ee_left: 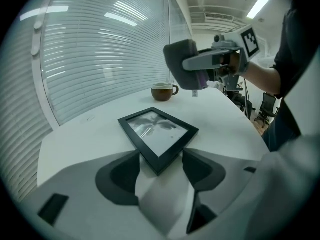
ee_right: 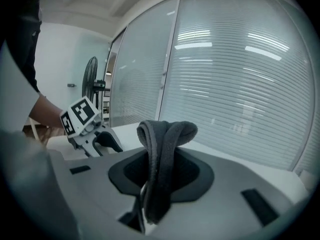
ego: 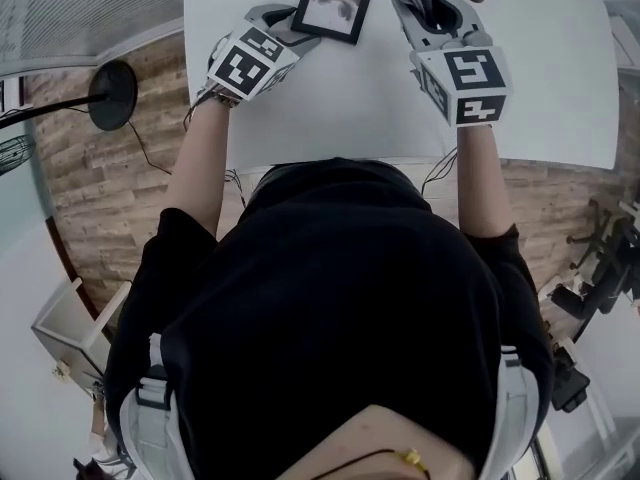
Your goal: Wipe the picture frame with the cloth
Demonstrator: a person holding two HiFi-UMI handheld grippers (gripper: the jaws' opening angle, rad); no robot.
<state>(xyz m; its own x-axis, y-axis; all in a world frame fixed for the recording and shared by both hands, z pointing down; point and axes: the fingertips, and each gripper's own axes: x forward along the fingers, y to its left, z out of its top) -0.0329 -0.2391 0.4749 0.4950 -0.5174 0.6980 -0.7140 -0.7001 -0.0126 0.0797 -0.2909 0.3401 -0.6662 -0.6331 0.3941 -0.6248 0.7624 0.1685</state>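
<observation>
In the head view, the black frame (ego: 338, 1) lay flat on the white surface (ego: 340, 108), with a grey leaf-like picture inside. The left claw (ego: 288, 20) was at its near corner. In the left gripper view, the jaws stood well apart on both sides of that corner, not gripping it, and the glass reflected light. In the right gripper view, the right claw (ee_right: 161, 176) was closed on a folded dark grey cloth (ee_right: 165, 134).
</observation>
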